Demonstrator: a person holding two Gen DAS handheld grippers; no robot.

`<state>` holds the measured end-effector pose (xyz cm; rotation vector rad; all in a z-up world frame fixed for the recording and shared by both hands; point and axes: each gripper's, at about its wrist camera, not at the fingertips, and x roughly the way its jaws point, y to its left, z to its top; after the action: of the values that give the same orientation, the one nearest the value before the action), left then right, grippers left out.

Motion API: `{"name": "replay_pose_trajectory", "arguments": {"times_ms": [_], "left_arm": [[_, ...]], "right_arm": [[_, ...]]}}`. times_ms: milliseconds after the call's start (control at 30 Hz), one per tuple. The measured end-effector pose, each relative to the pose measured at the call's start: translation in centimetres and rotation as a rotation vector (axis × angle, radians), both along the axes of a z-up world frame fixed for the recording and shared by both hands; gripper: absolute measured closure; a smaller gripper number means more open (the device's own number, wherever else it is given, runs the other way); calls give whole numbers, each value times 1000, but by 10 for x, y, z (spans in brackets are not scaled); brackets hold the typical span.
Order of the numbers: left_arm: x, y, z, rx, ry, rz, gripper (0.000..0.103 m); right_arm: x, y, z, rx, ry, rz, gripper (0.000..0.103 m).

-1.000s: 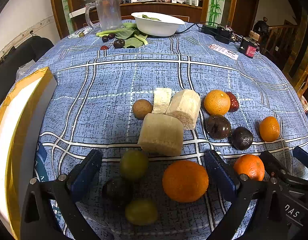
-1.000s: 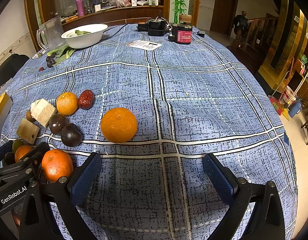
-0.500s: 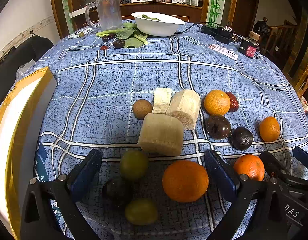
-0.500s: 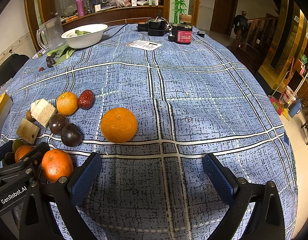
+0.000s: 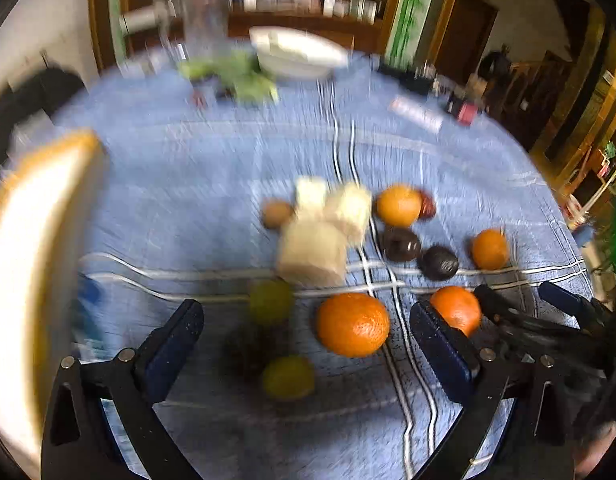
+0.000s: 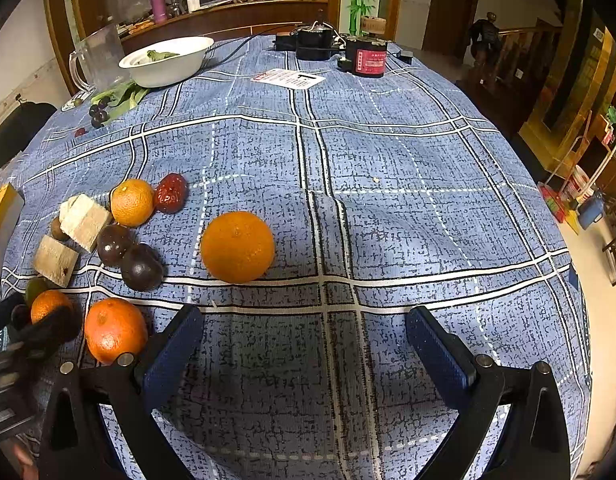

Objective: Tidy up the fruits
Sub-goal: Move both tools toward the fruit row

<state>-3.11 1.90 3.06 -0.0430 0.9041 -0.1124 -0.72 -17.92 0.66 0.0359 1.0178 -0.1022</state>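
Note:
Fruit lies scattered on a blue checked tablecloth [image 6: 388,168]. In the blurred left wrist view my left gripper [image 5: 304,340] is open over a large orange [image 5: 353,323], two green fruits [image 5: 270,301] and a dark fruit. Beyond lie pale cut blocks [image 5: 313,252], a brown kiwi [image 5: 277,213], more oranges [image 5: 398,205], two dark passion fruits [image 5: 400,243] and a red date. My right gripper [image 6: 304,344] is open and empty, behind a big orange [image 6: 237,246]. An orange [image 6: 115,329] sits at its left finger.
A yellow-edged white box [image 5: 32,240] stands at the left. A white bowl [image 6: 168,60], a glass jug [image 6: 100,60], green leaves and dark berries are at the far left. Black devices, a red can [image 6: 368,58] and a paper card sit at the far edge.
The left gripper has started moving, so its view is now blurred and shifted; the fruit appears slightly higher and to the right. The right gripper has stayed still.

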Motion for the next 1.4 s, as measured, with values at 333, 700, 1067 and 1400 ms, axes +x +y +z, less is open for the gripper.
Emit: {"name": "replay_pose_trajectory", "arguments": {"times_ms": [333,700,1067,1400], "left_arm": [[-95,31,96,119,-417,109,0],[-101,38,82,65,-296,75,0],[-101,53,78,38,-263,80,0],[-92,58,71,11,-229,91,0]], "right_arm": [[-64,21,61,-7,-222,-3,1],[-138,78,87,-17,-441,41,1],[-133,99,76,-11,-345,79,1],[-126,98,72,5,-336,92,1]]}}
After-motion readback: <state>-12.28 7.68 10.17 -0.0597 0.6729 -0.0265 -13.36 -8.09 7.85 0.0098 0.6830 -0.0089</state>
